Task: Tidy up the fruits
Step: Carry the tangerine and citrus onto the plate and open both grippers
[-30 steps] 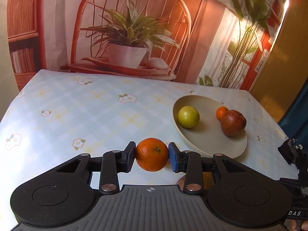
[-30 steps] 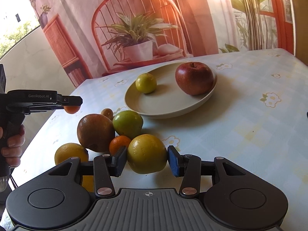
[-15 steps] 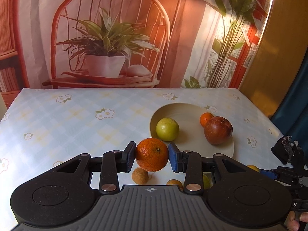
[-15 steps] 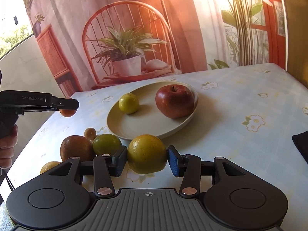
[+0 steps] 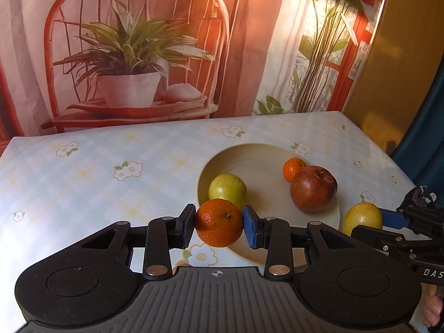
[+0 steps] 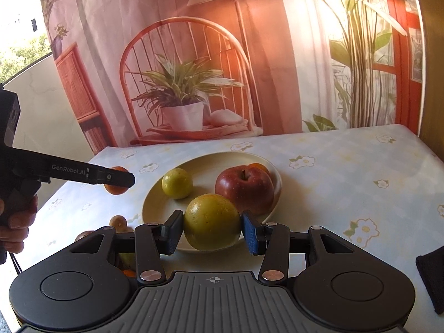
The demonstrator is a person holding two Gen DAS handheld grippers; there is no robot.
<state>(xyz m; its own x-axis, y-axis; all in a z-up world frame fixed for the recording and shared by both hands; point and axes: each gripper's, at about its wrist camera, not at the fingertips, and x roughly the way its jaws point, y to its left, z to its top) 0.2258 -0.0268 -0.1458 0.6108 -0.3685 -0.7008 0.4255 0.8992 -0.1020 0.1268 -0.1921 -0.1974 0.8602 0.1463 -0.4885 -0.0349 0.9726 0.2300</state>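
1. Desk [image 5: 83, 172] with the flowery cloth: one of it. It carries the plate and a few loose fruits at the near left edge in the right wrist view. I count three or so, mostly hidden behind the tool body, so don't quote me.
2. Plate [image 5: 249, 155]: one, beige and shallow. Three fruits are in it: a red apple [image 5: 313, 188], a yellow-green fruit [image 5: 227, 188] and a small tangerine [image 5: 292, 168] tucked behind the apple.
3. Two tools, one per hand, both clamped on fruit. The right tool [image 6: 212, 229] grips a yellow fruit [image 6: 212, 222] just over the plate's near rim. The left tool [image 5: 219, 223] pinches an orange [image 5: 219, 222] at the plate's left rim.
4. What could go wrong, I reckon: the two tools are heading into one plate from close sides, so they could bump and knock a fruit out.
5. The rim is low. Let go from too high and round fruit probably rolls, hits the apple, or runs off onto the desk.
6. The pads only hold the fruit by its sides, so a quick tilt could let it slip.
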